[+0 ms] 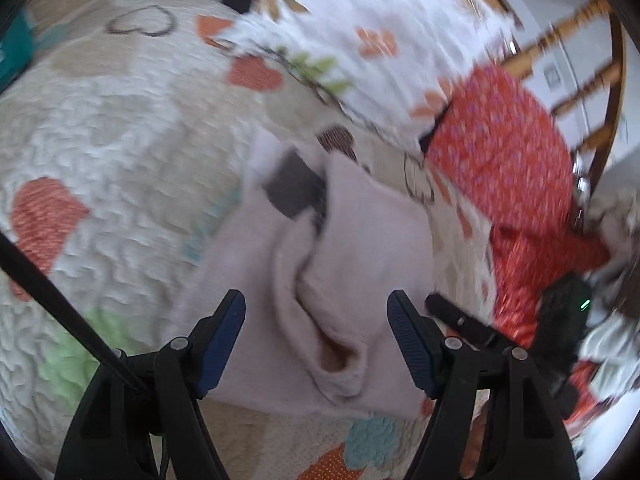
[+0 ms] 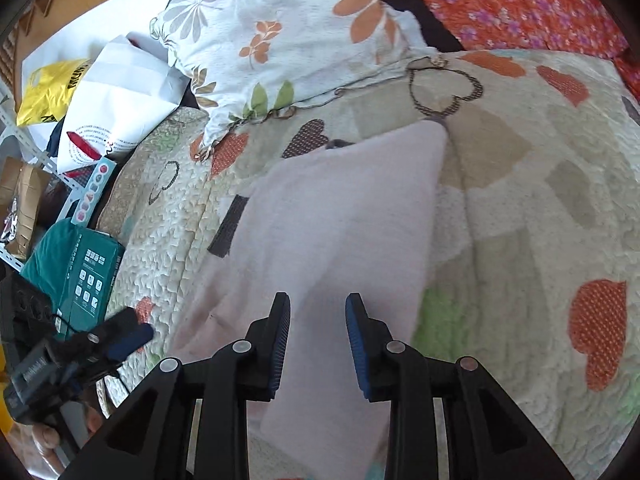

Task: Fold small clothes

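The left hand-held gripper (image 1: 316, 340) hangs with its jaws spread wide over a pale pink garment (image 1: 320, 280) that lies on the bed's quilt (image 1: 100, 128); a raised fold of the cloth runs between the fingers, and nothing is gripped. The right hand-held gripper (image 2: 318, 340) is partly open just above the flatter part of the same garment (image 2: 340, 220), holding nothing. A dark patch (image 2: 228, 228) sits at the garment's far left edge. Beyond the garment lies a flowered pillow (image 2: 280, 32), and to its far right a red flowered cloth (image 2: 520, 0). Left of the bed stands a teal box (image 2: 80, 268).
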`<state>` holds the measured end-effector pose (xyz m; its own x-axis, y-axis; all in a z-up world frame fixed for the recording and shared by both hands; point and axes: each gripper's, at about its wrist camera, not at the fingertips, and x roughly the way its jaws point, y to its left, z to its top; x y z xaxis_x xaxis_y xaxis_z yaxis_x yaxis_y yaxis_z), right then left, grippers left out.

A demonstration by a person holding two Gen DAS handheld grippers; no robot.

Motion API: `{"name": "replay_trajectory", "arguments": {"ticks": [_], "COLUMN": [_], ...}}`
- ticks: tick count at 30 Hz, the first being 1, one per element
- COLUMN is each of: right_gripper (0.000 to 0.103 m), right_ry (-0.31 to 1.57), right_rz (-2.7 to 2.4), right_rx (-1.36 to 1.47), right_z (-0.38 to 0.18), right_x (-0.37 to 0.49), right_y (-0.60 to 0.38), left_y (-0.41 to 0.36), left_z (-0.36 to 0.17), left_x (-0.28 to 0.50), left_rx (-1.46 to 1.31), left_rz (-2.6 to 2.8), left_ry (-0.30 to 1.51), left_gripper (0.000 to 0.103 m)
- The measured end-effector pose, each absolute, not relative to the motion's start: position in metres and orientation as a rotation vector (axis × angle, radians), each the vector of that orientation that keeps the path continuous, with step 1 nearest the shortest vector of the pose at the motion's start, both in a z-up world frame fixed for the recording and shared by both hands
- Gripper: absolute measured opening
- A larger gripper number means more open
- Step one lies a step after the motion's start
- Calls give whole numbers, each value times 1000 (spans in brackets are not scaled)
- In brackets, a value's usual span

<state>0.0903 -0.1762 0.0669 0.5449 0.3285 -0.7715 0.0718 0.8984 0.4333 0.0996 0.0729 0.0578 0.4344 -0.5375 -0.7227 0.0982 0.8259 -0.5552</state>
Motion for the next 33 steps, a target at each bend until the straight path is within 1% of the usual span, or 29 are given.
{"name": "replay_trajectory", "arguments": {"ticks": [3, 5, 6, 7, 9, 15, 19, 20, 21, 26, 29, 31, 33], "right_gripper": [32, 35, 38, 39, 43, 46, 45, 31, 11, 9, 9, 9, 9], "right_ry": [984, 981, 980, 981, 993, 1059, 1129, 1123, 1110, 1020, 1006, 1017, 1057], "right_rz": [170, 181, 186, 196, 215, 240, 142, 125, 109, 115, 153, 168, 174], "right_rx": [456, 456, 453, 444, 422, 297, 67, 23, -18, 0, 39, 34, 21], "right_z": [71, 74, 76, 78, 79, 70, 45, 43, 43, 77, 93, 91, 77], "right_x": [91, 95, 98, 106, 121, 176, 203, 204, 204, 198, 203, 208, 214], "right_y": [-181, -182, -180, -174, -163, -103, -62, -57, -52, -44, -32, -17, -2], "left_y": [53, 48, 48, 53, 66, 89, 81, 79, 79, 101, 119, 124, 123], "left_z": [48, 40, 34, 30, 25, 26, 24, 25, 28, 47, 44, 34, 22], "left_x": [98, 96, 97, 97, 95, 88, 87, 86, 85, 82, 84, 87, 88], "left_rx": [-394, -353, -334, -340, -386, -448, -430, -423, -420, -460, -488, -497, -505], "left_rz": [-412, -404, -401, -395, -375, -417, -430, -431, -432, -424, -372, -340, -326], "left_ry": [1096, 1127, 1155, 1170, 1177, 1163, 1180, 1183, 1177, 1114, 1124, 1166, 1218], "left_gripper": [71, 35, 7, 8, 8, 8, 7, 7, 7, 7, 7, 7, 7]}}
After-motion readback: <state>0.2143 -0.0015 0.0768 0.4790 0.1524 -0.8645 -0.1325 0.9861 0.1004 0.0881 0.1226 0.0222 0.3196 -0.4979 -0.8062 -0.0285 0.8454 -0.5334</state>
